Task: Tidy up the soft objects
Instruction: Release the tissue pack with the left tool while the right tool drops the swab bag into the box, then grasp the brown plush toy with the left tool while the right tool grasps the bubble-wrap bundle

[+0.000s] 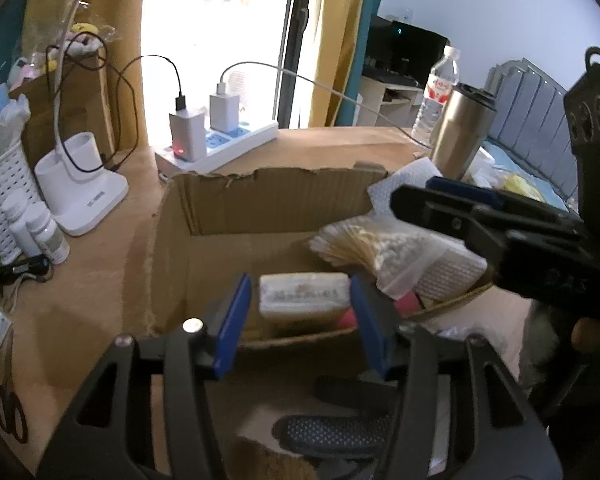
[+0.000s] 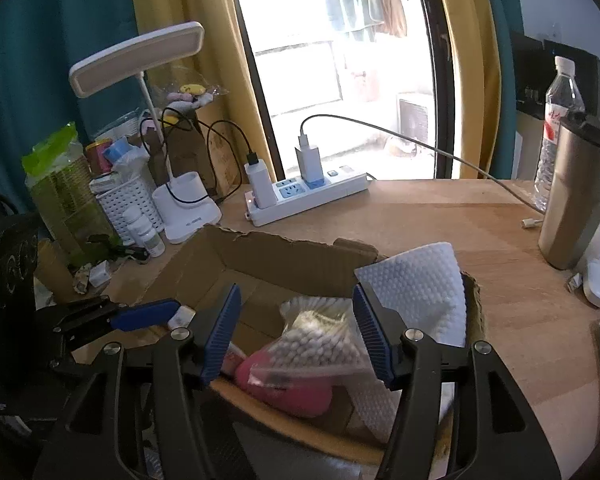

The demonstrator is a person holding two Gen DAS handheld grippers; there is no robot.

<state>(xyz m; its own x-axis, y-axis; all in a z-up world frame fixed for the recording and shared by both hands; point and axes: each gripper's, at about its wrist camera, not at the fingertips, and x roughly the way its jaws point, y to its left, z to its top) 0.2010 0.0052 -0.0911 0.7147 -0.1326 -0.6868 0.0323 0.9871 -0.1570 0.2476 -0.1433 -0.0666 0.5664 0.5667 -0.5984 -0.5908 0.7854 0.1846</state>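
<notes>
over the cardboard box (image 2: pixel 284 256) both grippers hovered — left gripper (image 1: pixel 300 320) and right gripper (image 2: pixel 296 336), jaws apart, empty — above the cotton swab bag (image 2: pixel 320 344), tissue pack (image 1: pixel 304 296) and white cloth (image 2: pixel 416 280) inside.

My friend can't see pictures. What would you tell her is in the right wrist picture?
The right gripper, jaws open, hangs over a torn cardboard box holding a bag of cotton swabs, a pink soft thing and a white dimpled cloth. Behind it the wooden desk carries a power strip, a lamp and a steel tumbler.
</notes>
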